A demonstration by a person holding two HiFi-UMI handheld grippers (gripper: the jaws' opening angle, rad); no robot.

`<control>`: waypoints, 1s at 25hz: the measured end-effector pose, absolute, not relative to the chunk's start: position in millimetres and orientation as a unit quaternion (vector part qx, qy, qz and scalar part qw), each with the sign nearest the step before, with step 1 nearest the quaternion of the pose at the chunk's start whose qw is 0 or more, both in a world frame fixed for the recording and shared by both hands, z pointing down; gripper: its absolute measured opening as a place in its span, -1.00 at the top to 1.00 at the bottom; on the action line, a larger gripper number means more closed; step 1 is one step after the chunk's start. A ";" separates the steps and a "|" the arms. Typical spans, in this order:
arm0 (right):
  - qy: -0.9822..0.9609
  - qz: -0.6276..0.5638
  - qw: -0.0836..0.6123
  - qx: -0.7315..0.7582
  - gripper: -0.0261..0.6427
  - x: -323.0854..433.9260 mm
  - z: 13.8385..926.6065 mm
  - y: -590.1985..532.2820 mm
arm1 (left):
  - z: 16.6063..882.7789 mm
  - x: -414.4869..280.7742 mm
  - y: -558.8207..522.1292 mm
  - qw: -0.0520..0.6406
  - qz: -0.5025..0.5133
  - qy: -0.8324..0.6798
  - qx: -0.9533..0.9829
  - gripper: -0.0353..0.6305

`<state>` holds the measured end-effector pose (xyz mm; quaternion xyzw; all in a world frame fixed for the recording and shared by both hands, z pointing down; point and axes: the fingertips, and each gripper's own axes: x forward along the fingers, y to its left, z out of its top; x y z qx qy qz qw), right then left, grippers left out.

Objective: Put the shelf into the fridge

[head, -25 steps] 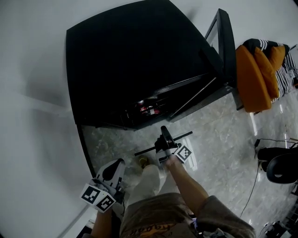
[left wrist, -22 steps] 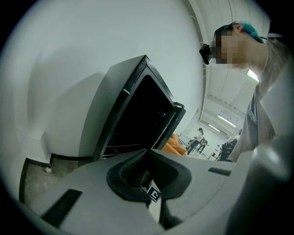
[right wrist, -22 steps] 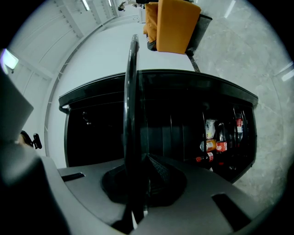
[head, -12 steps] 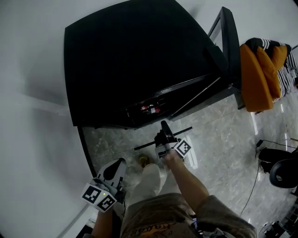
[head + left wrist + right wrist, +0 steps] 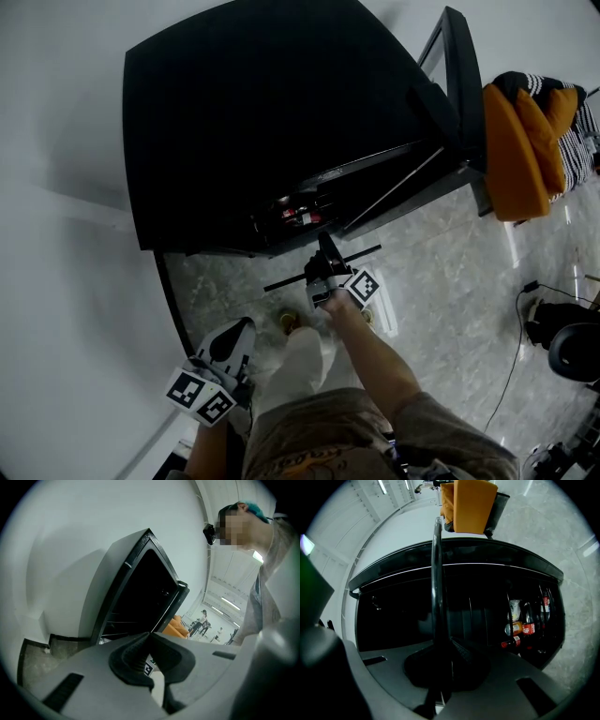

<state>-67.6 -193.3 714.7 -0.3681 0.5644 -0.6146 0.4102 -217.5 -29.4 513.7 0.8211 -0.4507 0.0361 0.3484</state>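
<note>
A black fridge (image 5: 262, 122) stands open, its door (image 5: 459, 84) swung to the right. In the head view the shelf (image 5: 281, 280) shows edge-on as a thin dark bar just in front of the fridge's opening. My right gripper (image 5: 322, 265) is shut on its middle. The right gripper view has the shelf's rim (image 5: 437, 573) running straight up from my right gripper (image 5: 446, 645), with the dark fridge interior (image 5: 393, 616) behind it. My left gripper (image 5: 225, 345) hangs low at the left, shut on nothing; in its own view the left gripper (image 5: 150, 637) faces the fridge (image 5: 140, 592).
Bottles and cans (image 5: 525, 620) stand in the fridge's lower part. An orange-covered seat (image 5: 511, 150) sits right of the door. A black chair (image 5: 574, 349) and a cable (image 5: 530, 291) lie on the marble floor at the right. A white wall (image 5: 66, 234) runs along the left.
My right gripper has carried the shelf a little up and left, closer to the fridge's opening. The left gripper has stayed put.
</note>
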 end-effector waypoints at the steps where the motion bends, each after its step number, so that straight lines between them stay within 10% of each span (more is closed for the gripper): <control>1: 0.562 -0.616 0.410 -0.369 0.84 -68.2 715.6 -195.4 | 513.7 -217.4 -29.1 0.348 0.036 -0.451 0.821 0.88; 25: 0.575 -0.623 0.389 -0.360 0.84 -88.5 712.5 -253.3 | 523.3 -223.6 -20.3 0.361 0.041 -0.461 0.810 0.88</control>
